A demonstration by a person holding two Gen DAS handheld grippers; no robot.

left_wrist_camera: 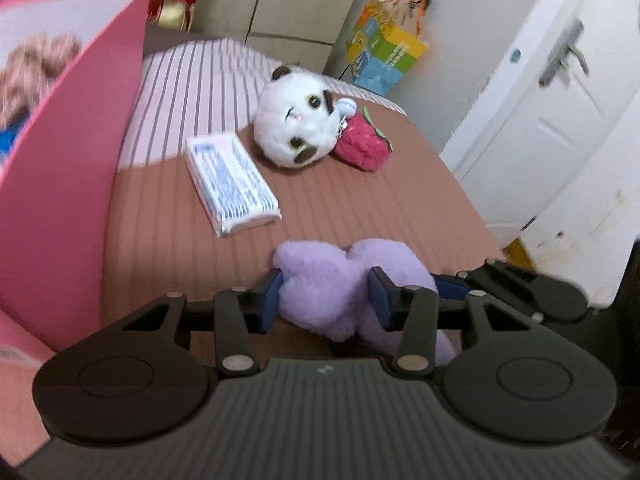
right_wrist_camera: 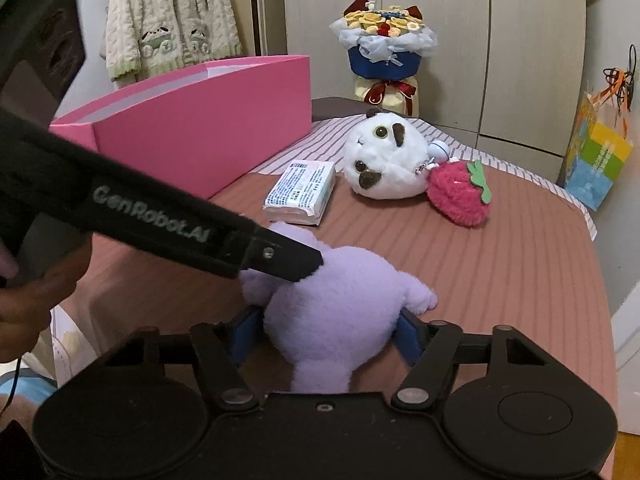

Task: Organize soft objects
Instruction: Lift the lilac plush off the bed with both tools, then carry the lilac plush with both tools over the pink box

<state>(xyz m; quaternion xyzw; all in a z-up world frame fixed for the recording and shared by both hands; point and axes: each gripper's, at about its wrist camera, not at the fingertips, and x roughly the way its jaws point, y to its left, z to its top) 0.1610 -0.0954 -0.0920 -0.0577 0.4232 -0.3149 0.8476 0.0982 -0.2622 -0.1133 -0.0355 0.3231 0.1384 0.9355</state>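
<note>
A purple plush toy [left_wrist_camera: 320, 280] [right_wrist_camera: 332, 300] lies at the near edge of the brown striped bed cover [left_wrist_camera: 360, 208]. My left gripper [left_wrist_camera: 326, 300] is shut on one end of it, blue pads pressed into the fur. In the right wrist view one of its fingertips [right_wrist_camera: 296, 266] digs into the toy's top. My right gripper [right_wrist_camera: 326, 334] holds the toy's round body, a pad against each side. Farther back lie a white round plush [left_wrist_camera: 294, 124] [right_wrist_camera: 384, 160] and a red strawberry plush [left_wrist_camera: 362, 144] [right_wrist_camera: 458, 194], touching each other. A pink box [left_wrist_camera: 68, 168] [right_wrist_camera: 200, 128] stands open on the left.
A white tissue pack [left_wrist_camera: 230, 182] [right_wrist_camera: 302, 190] lies between the box and the white plush. A bouquet [right_wrist_camera: 384, 40] stands at the back, a colourful gift bag [left_wrist_camera: 384, 56] [right_wrist_camera: 596, 160] to the right. A person's hand [right_wrist_camera: 24, 312] holds the left gripper.
</note>
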